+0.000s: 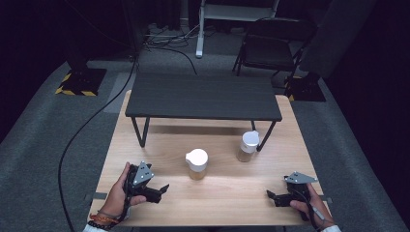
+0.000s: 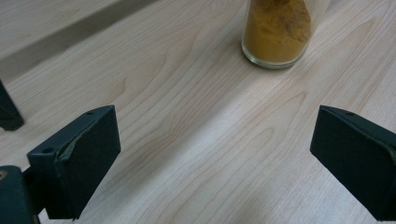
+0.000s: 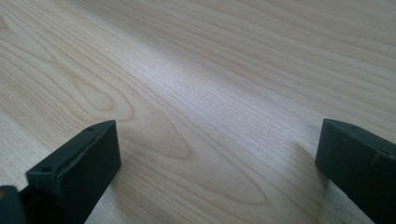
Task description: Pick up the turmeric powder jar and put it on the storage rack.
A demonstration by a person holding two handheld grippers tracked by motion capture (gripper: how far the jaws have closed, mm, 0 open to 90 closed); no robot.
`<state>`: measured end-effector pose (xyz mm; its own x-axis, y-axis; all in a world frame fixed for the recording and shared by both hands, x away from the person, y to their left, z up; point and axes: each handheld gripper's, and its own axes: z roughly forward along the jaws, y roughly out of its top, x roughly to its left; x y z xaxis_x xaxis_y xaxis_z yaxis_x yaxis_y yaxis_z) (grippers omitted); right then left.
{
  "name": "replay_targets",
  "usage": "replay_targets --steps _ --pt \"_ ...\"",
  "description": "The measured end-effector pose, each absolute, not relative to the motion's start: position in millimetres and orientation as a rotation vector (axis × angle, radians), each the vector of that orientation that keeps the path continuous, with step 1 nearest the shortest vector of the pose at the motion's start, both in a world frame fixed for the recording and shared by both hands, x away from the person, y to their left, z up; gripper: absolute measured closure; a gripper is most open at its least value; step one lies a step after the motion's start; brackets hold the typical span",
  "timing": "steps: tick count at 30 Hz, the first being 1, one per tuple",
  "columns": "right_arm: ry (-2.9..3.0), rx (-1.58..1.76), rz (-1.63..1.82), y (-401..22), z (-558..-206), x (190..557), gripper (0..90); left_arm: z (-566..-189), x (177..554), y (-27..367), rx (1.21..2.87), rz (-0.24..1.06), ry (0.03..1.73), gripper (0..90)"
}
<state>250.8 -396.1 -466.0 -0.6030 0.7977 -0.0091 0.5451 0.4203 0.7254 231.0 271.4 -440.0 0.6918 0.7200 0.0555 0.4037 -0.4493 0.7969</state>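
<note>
Two glass spice jars with white lids stand on the wooden table (image 1: 227, 193). The nearer jar (image 1: 197, 164) sits mid-table; in the left gripper view its yellow-orange powder (image 2: 277, 32) lies ahead of the jaws. The second jar (image 1: 248, 146) stands farther right, beside a leg of the black shelf. My left gripper (image 1: 162, 191) rests at the table's front left, jaws wide apart and empty (image 2: 212, 158). At the front right my right gripper (image 1: 270, 195) is open (image 3: 217, 163) over bare wood.
A low black shelf (image 1: 203, 96) on thin black legs spans the far half of the table. Beyond it stand a black folding chair (image 1: 270, 48) and a white stand. A black cable (image 1: 87, 125) runs across the grey floor at left.
</note>
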Motion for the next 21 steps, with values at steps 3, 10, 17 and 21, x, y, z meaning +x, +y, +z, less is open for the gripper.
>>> replay_targets --steps 3,10,17,21 --pt "2.327 1.152 0.994 -396.1 -466.0 250.7 0.0 -439.0 234.7 267.3 2.103 0.493 0.843 1.2" --pt "2.327 1.152 0.994 -396.1 -466.0 250.8 0.0 -436.3 243.5 256.6 2.113 0.475 0.804 1.2" --pt "2.327 1.152 0.994 -396.1 -466.0 250.7 0.0 -435.2 250.8 246.5 2.121 0.475 0.793 1.2" --pt "2.327 1.152 0.994 -396.1 -466.0 250.7 0.0 -435.1 256.1 242.2 2.122 0.46 0.786 1.3"
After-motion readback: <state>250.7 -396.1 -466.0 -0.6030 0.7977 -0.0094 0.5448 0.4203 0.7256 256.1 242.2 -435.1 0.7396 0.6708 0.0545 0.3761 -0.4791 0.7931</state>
